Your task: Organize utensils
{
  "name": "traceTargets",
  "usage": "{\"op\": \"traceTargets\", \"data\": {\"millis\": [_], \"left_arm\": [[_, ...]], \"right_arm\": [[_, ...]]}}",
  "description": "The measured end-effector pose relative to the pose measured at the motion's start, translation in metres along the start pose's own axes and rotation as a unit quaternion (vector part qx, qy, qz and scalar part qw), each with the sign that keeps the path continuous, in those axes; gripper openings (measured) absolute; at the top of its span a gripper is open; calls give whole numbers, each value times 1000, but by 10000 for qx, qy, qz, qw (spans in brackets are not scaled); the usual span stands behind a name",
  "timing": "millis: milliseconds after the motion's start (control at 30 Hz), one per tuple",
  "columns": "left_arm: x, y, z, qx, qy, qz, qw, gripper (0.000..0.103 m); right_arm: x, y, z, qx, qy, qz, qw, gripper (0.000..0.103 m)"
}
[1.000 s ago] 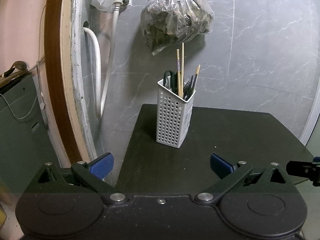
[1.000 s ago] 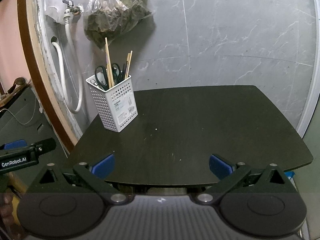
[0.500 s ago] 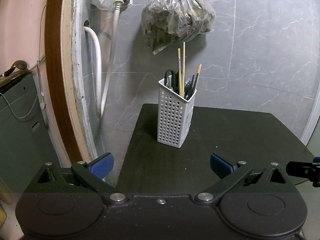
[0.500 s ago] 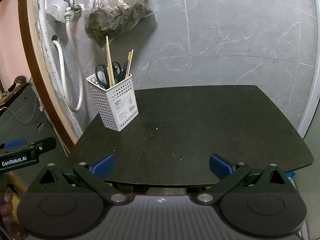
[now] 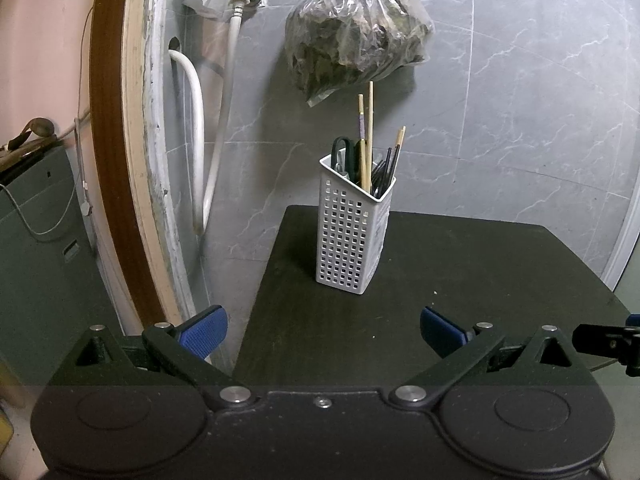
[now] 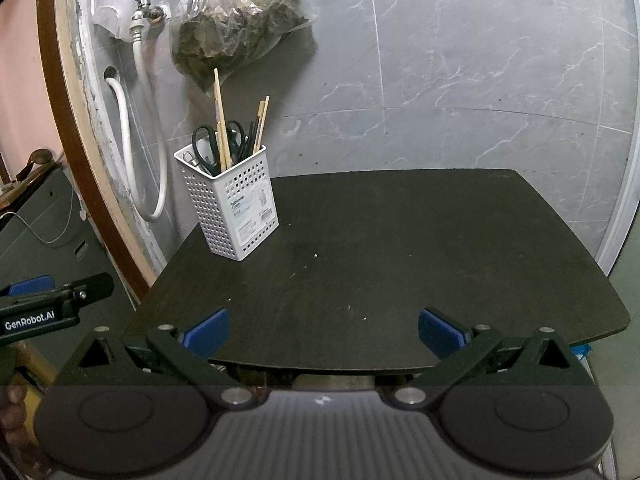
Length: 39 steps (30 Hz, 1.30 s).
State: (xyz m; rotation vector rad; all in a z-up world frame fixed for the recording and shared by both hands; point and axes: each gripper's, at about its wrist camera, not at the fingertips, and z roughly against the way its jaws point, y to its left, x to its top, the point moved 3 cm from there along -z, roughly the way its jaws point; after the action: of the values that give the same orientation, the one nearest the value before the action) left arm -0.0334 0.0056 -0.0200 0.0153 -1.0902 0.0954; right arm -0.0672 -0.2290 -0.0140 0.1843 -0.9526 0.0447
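Note:
A white perforated utensil holder (image 5: 352,236) (image 6: 232,208) stands upright at the back left corner of a dark table (image 5: 460,280) (image 6: 380,248). Wooden chopsticks (image 5: 367,136) (image 6: 221,120), dark chopsticks and black-handled scissors (image 5: 344,152) (image 6: 205,144) stick out of it. My left gripper (image 5: 323,330) is open and empty, held short of the table's near left edge, well in front of the holder. My right gripper (image 6: 323,330) is open and empty at the table's front edge. The left gripper's black arm (image 6: 52,304) shows at the left of the right wrist view.
A clear bag of dried leaves (image 5: 356,36) (image 6: 236,28) hangs on the grey tiled wall above the holder. A tap with a white hose (image 5: 196,152) (image 6: 148,128) and a brown curved frame (image 5: 116,160) stand left of the table. A dark cabinet (image 5: 36,240) sits further left.
Both grippers drifted slightly, so the holder sits a touch further right in each view. Both stay open and empty; nothing on the table moved.

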Motion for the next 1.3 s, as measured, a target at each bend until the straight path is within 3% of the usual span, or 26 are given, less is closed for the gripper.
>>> {"op": "traceTargets", "data": {"millis": [1300], "left_arm": [[0,5,-9,10,66,19,10000,102]], "right_arm": [[1,4,-8,-15,58,20,10000,103]]}}
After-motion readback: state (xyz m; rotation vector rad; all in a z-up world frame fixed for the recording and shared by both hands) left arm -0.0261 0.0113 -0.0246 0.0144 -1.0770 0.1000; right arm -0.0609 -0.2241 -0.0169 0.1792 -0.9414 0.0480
